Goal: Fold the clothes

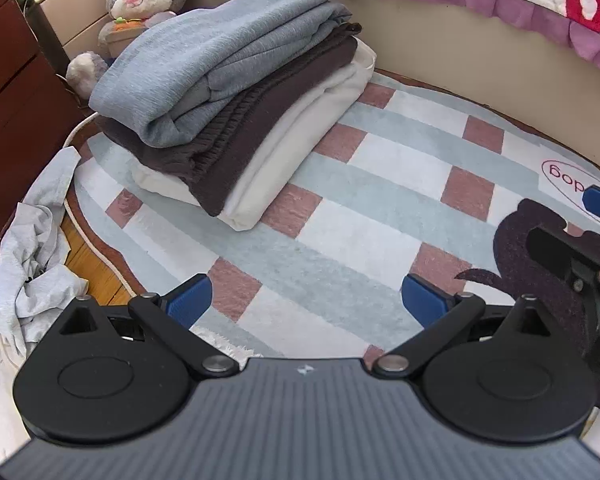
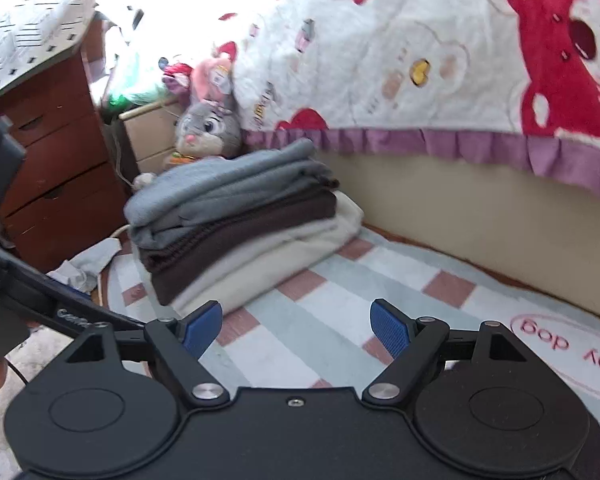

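Both grippers, left gripper point(image 1: 306, 296) and right gripper point(image 2: 298, 328), hover wide and empty over the rug point(image 1: 380, 168); folded stack point(image 1: 228, 108) sits far-left (crumpled grey garment point(image 1: 32, 264) awaits), so grab its edge cleanly.

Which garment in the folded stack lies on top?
The grey-blue garment tops the stack; the dark brown one sits beneath it, and the cream one at the bottom.

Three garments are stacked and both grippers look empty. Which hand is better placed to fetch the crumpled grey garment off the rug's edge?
Left, probably. The crumpled grey garment lies just beside the open left gripper; from the open right gripper it sits farther away, beyond the left gripper's body.
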The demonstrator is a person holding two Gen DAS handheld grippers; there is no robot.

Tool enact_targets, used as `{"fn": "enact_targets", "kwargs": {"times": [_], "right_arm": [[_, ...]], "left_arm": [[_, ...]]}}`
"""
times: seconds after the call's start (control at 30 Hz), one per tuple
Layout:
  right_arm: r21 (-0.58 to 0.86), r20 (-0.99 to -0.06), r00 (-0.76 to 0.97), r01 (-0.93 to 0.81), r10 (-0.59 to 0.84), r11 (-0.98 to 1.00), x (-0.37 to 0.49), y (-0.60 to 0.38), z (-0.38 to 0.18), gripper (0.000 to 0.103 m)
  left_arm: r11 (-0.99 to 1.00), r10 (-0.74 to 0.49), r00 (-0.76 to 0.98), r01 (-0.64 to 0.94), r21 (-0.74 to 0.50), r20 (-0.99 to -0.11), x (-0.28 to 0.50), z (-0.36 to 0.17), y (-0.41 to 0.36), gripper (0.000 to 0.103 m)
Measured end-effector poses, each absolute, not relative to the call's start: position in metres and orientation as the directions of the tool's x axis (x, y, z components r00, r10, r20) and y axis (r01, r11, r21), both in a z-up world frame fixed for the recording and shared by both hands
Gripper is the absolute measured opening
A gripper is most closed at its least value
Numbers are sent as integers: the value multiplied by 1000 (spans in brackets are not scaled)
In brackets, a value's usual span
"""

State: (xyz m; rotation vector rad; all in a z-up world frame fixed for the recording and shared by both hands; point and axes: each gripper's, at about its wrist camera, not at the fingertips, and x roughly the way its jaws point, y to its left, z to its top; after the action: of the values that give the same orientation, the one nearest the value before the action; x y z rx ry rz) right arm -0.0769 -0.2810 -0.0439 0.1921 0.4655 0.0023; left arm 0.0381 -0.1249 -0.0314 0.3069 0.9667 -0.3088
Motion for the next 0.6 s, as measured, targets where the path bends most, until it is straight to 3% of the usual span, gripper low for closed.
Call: {"fn": "enact_targets", "kwargs": {"times": [0.6], "right_arm": [[158, -472, 881, 57, 25, 986, -75, -271, -37, 85]], "left_arm": [[912, -116, 541, 390, 126, -833, 31, -23, -125, 103]]}}
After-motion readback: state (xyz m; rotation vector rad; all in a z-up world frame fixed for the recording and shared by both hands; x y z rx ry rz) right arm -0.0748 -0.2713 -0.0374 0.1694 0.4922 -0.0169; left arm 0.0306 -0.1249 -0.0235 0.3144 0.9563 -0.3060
